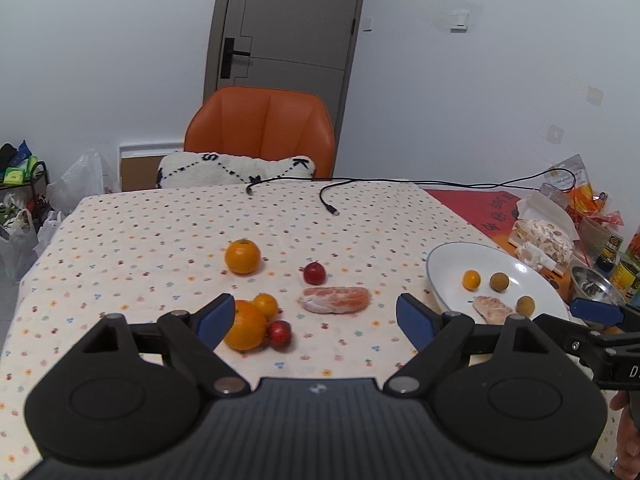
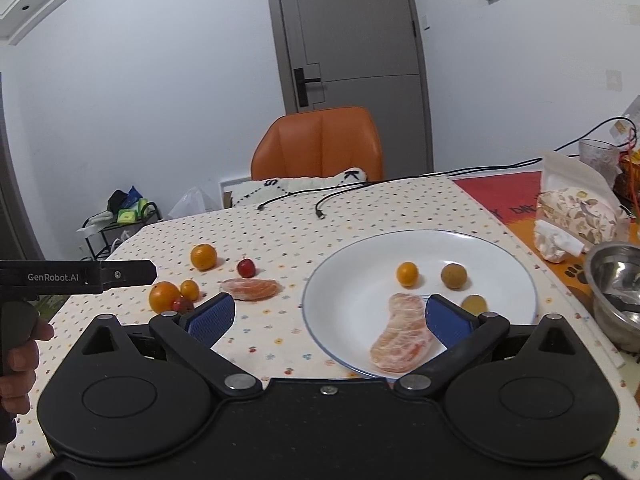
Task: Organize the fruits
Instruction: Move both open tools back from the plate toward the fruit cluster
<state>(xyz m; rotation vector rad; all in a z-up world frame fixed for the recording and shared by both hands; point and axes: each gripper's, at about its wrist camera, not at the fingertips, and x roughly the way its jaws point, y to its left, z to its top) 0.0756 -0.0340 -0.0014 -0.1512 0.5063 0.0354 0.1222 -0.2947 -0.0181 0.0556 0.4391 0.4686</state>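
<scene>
Patterned tablecloth (image 1: pixel 140 240) is being shared by loose fruit at the left and a white plate (image 2: pixel 512 268) at the right, where peeled segment (image 2: pixel 404 332) is being collected, while left gripper (image 1: pixel 316 320) and right gripper (image 2: pixel 328 316) are being held spread and empty.

The tabletop (image 1: pixel 140 240) wears a cream cloth dotted with small multicoloured flowers, and a red cloth (image 2: pixel 504 196) lies at its far right. The plate (image 2: pixel 352 264) is white with a thin blue rim and carries a pale pink-orange peeled segment (image 2: pixel 402 334), a small orange fruit (image 2: pixel 407 273) and two brownish ones. Both tongs are black with blue pads (image 1: pixel 216 318), and the chair (image 1: pixel 260 136) is orange.
</scene>
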